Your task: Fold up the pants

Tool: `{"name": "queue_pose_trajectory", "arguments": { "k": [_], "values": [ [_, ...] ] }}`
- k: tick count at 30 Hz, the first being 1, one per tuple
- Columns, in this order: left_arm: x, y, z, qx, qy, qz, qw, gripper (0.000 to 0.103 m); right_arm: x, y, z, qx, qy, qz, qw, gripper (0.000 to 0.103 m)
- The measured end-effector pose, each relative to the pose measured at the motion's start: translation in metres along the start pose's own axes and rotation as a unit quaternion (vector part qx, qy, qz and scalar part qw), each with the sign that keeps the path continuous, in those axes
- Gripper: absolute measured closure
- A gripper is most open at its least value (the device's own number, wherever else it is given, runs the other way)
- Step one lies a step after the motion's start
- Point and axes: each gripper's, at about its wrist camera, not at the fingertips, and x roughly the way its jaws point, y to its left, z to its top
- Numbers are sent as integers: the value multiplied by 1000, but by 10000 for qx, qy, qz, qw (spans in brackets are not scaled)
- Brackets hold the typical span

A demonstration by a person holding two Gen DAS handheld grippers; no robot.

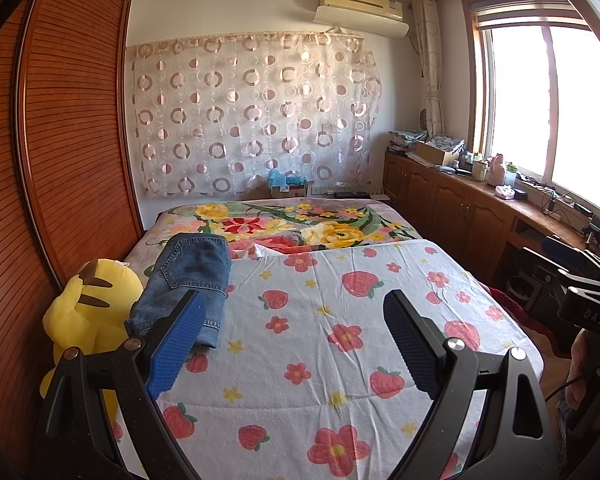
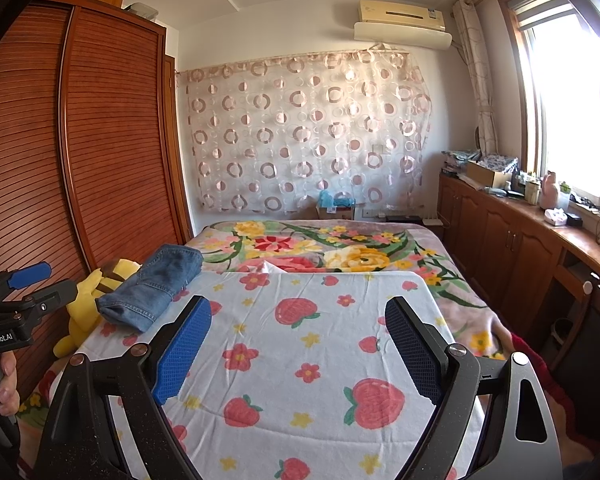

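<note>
Jeans [image 1: 188, 280], already folded, lie at the left middle of both frames on the strawberry sheet [image 1: 340, 320], touching a yellow plush toy [image 1: 88, 312]. Left gripper [image 1: 292, 340] and right gripper [image 2: 300, 344] gape wide at the bottom, nothing between their blue pads [image 1: 176, 344].

Left gripper [image 1: 296, 340] and right gripper [image 2: 298, 346] both gape wide, empty, tilted slightly downward

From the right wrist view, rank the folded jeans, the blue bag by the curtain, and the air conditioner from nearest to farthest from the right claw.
1. Folded jeans, left on the bed.
2. Blue bag, beyond the bed, by the curtain.
3. Air conditioner, high on the far wall.
Measured from the right claw.
</note>
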Motion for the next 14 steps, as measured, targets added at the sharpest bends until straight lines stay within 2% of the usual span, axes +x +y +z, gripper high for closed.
{"name": "queue_pose_trajectory", "arguments": {
  "k": [14],
  "values": [
    [0, 0, -1, 4, -1, 1, 10000, 12, -2, 0, 1, 10, -10, -28, 10000, 13]
  ]
}}
